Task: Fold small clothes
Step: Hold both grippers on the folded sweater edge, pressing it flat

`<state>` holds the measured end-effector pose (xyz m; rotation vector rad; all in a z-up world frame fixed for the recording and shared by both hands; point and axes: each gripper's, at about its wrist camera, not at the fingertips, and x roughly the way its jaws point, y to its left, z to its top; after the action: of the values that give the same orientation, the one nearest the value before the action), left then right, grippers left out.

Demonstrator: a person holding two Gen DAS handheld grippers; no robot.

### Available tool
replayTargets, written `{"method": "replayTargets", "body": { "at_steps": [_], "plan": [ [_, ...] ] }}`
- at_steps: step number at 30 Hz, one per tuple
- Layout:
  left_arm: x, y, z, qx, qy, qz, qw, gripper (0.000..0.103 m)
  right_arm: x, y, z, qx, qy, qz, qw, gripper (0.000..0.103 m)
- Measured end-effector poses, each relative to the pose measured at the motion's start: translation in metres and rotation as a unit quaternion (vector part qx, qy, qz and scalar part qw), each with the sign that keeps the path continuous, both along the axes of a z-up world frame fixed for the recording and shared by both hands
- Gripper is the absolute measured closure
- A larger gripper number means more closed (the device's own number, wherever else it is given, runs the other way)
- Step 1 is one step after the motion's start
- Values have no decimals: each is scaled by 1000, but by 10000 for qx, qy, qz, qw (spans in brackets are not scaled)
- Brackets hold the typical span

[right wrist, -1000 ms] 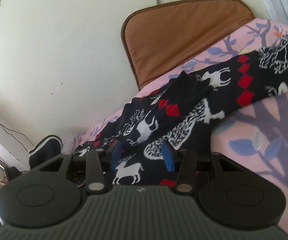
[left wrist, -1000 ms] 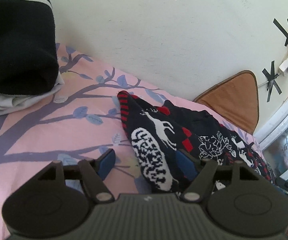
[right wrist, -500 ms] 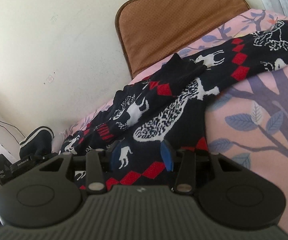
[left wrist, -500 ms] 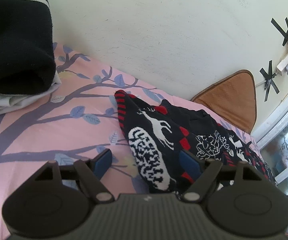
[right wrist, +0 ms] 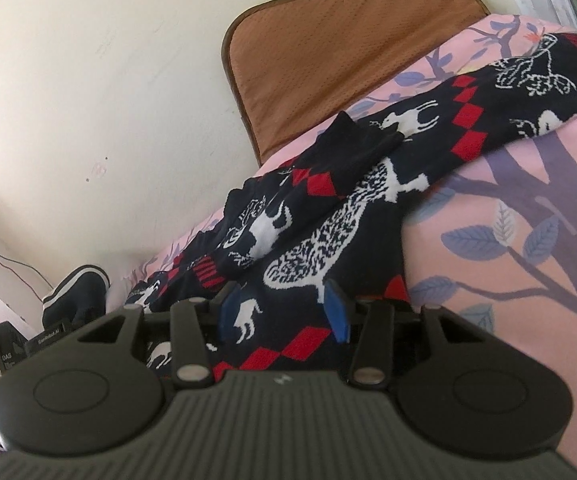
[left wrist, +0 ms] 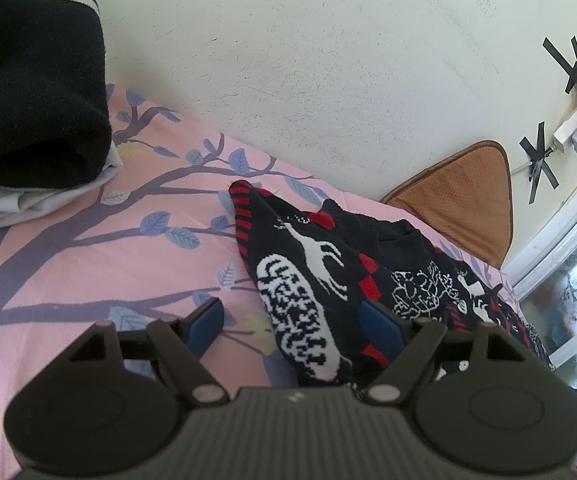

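Lining up on the sweater [left wrist: 328, 280]
My left gripper [left wrist: 292, 326] gapes wide, having just spread; right gripper [right wrist: 284, 310] straddles knit, unclamped, to pinch an edge

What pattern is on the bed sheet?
Pink bed sheet printed with purple-grey branches and blue leaves; clearest in the left wrist view.

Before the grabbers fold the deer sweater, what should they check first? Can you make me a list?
1. Left gripper jaws apart, just opened wider: ok.
2. Sweater edge between the left gripper's blue pads: ok, not pinched.
3. Right gripper over the sweater: ok; whether its pads pinch the cloth: cannot tell.
4. Sweater lying flat: not ok, it is bunched and creased.
5. Bare pink bedsheet beside the sweater to fold onto: ok.
6. Folded black-and-white pile apart from the sweater: ok.
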<state>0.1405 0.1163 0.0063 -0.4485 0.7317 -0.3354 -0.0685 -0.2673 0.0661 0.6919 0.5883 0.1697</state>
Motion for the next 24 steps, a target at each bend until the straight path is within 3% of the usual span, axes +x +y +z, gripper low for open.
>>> {"method": "replayTargets", "body": {
  "at_steps": [24],
  "plan": [
    [-1, 0, -1, -4, -4, -7, 10000, 25, -1, -3, -1, 113, -3, -40, 9999, 53]
  ]
}}
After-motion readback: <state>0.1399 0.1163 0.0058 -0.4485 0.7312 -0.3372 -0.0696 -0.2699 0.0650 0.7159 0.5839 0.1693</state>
